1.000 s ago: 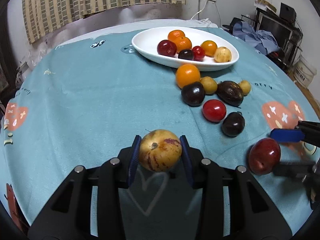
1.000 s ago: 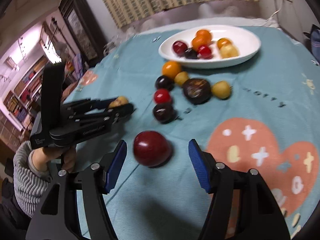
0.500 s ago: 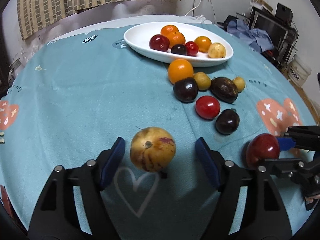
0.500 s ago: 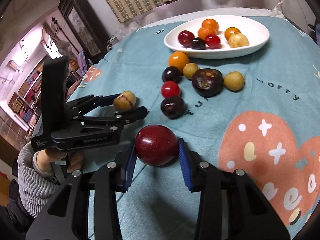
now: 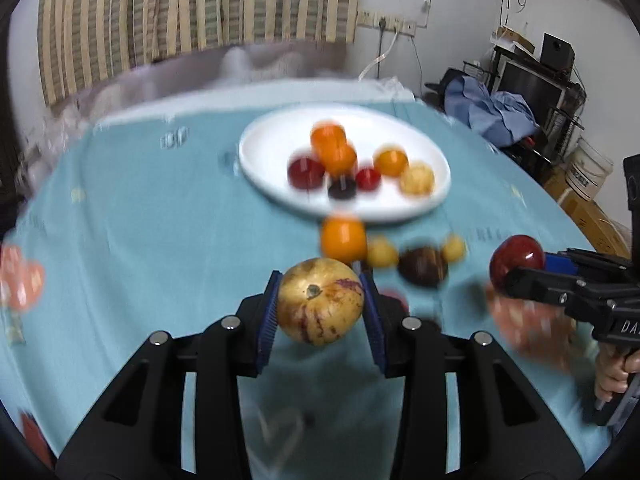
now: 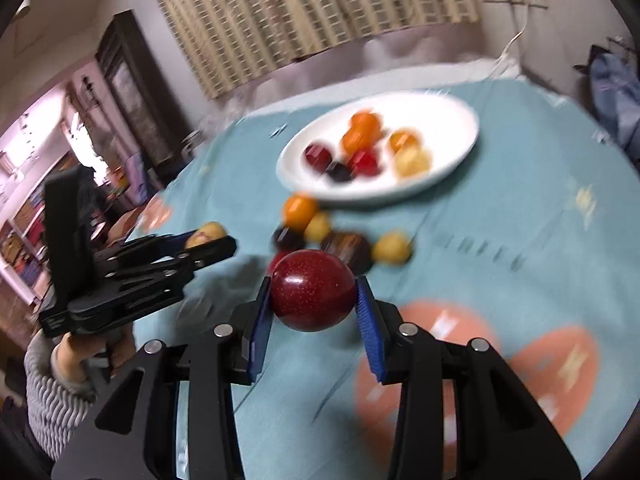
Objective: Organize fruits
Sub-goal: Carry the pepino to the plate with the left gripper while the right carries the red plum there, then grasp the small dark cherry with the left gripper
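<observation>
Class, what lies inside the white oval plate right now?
The white oval plate holds seven blurred fruits: three orange, two red, one dark, one yellow. Anything beneath the piled fruits is hidden.

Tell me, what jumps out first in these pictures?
Two tongs each clamp a fruit above the blue tablecloth: the left tongs grip a yellow, purple-streaked fruit, the right tongs a shiny dark red one. Behind them, a white plate holds more fruit.

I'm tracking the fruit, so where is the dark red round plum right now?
The dark red round plum sits clamped between the right gripper's blue fingers, centre of the right wrist view, lifted in front of the loose fruit near the white oval plate.
</observation>
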A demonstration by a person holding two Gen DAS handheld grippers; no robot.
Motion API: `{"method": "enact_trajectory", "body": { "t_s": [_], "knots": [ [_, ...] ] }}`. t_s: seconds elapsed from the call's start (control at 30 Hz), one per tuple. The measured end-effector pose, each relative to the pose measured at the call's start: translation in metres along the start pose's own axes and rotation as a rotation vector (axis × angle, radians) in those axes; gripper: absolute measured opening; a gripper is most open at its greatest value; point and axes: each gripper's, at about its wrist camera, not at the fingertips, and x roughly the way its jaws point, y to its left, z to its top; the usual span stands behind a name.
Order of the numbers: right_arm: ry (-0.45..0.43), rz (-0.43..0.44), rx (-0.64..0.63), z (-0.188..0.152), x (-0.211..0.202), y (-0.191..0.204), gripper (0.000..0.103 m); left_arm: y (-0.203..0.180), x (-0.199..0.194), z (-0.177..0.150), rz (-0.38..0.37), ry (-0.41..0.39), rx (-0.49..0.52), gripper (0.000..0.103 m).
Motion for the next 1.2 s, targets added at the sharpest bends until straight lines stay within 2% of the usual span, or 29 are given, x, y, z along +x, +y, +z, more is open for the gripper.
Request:
{"method": "enact_trajectory", "body": {
  "t_s": [0.13, 0.2, 0.27, 0.33, 0.37, 0.4, 0.47, 0.57, 0.73, 0.93, 1.1, 1.2],
  "knots": [
    [-0.062, -0.063, 0.032, 0.047, 0.016, -0.018, 0.041, 0.002, 0.024, 0.046, -0.032, -0.031, -0.043, 0.04],
    [-0.05, -0.071, 0.072, 0.061, 0.038, -0.029, 0.041, 0.001, 0.044, 0.061, -0.038, -0.031, -0.063, 0.04],
    [-0.024, -0.038, 0.096, 0.064, 0.06, -0.036, 0.042, -0.001, 0.063, 0.067, -0.032, -0.023, -0.069, 0.04],
    [-0.006, -0.035, 0.101, 0.062, 0.074, -0.038, 0.046, 0.0, 0.076, 0.067, -0.029, -0.023, -0.082, 0.055],
    [-0.001, -0.05, 0.086, 0.062, 0.077, -0.038, 0.054, 0.001, 0.081, 0.067, -0.027, -0.023, -0.09, 0.077],
    [-0.024, -0.074, 0.069, 0.062, 0.075, -0.038, 0.063, 0.003, 0.084, 0.065, -0.024, -0.028, -0.096, 0.081],
    [-0.113, -0.067, 0.085, 0.063, 0.058, -0.042, 0.063, 0.006, 0.084, 0.063, -0.033, -0.027, -0.093, 0.083],
    [-0.166, -0.004, 0.165, 0.064, 0.036, -0.052, 0.063, 0.021, 0.073, 0.061, -0.032, -0.045, -0.15, 0.084],
    [-0.181, 0.028, 0.218, 0.048, 0.009, -0.054, 0.067, 0.036, 0.047, 0.04, -0.017, -0.058, -0.214, 0.096],
    [-0.116, -0.031, 0.197, 0.01, 0.003, -0.041, 0.075, 0.013, 0.023, -0.004, 0.098, -0.035, -0.079, 0.099],
    [-0.125, -0.038, 0.199, 0.004, 0.002, -0.041, 0.084, -0.009, 0.02, -0.017, 0.11, -0.027, 0.029, 0.1],
    [-0.113, -0.032, 0.231, 0.005, 0.002, -0.047, 0.086, -0.015, 0.027, -0.019, 0.131, -0.008, 0.066, 0.1]
  ]
}}
